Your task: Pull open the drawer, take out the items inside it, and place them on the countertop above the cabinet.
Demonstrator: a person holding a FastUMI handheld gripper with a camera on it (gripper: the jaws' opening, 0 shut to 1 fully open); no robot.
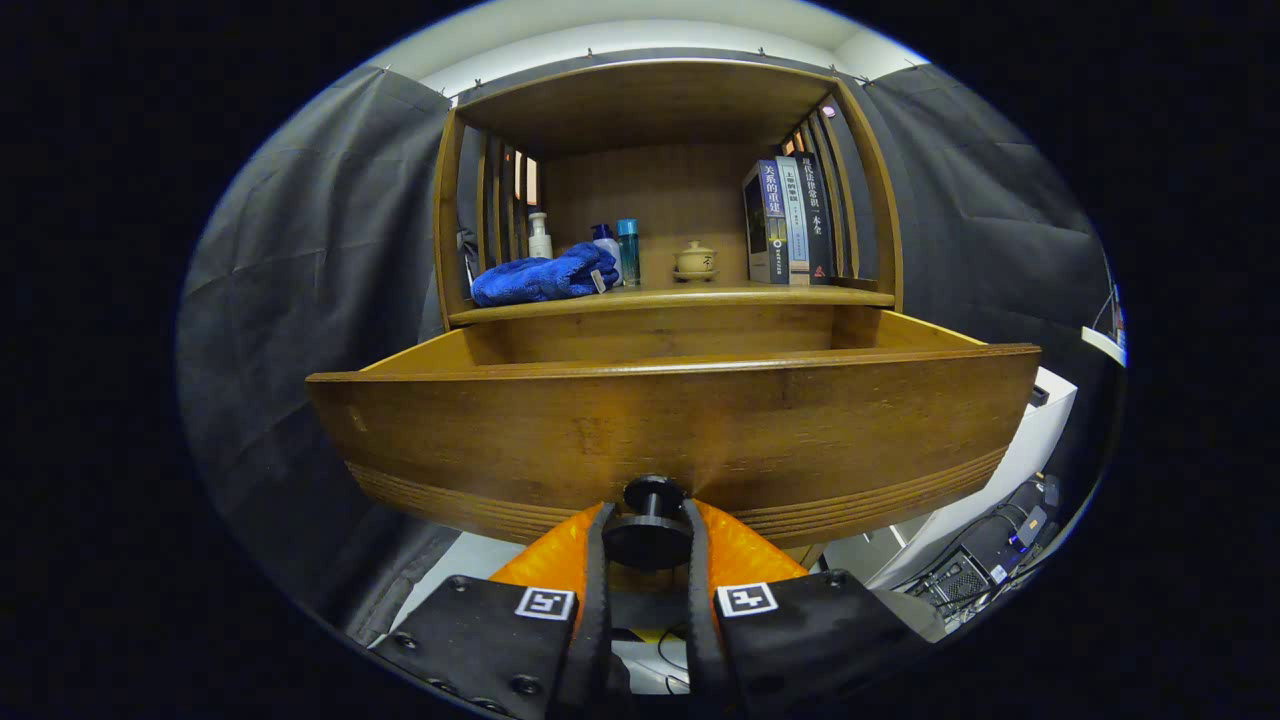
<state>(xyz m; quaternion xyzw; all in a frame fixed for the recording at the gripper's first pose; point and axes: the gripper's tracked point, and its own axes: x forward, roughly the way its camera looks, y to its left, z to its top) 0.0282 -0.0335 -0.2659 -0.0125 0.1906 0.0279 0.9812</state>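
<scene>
Drawer [670,430] looks pulled out, gripper [648,540] fingers clamped on its knob [648,535]. Next I'd let go, lift over the front and reach inside; contents hidden.

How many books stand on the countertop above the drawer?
3. The books stand upright side by side at the right end of the countertop, right of the small lidded cup. More might hide behind them.
</scene>
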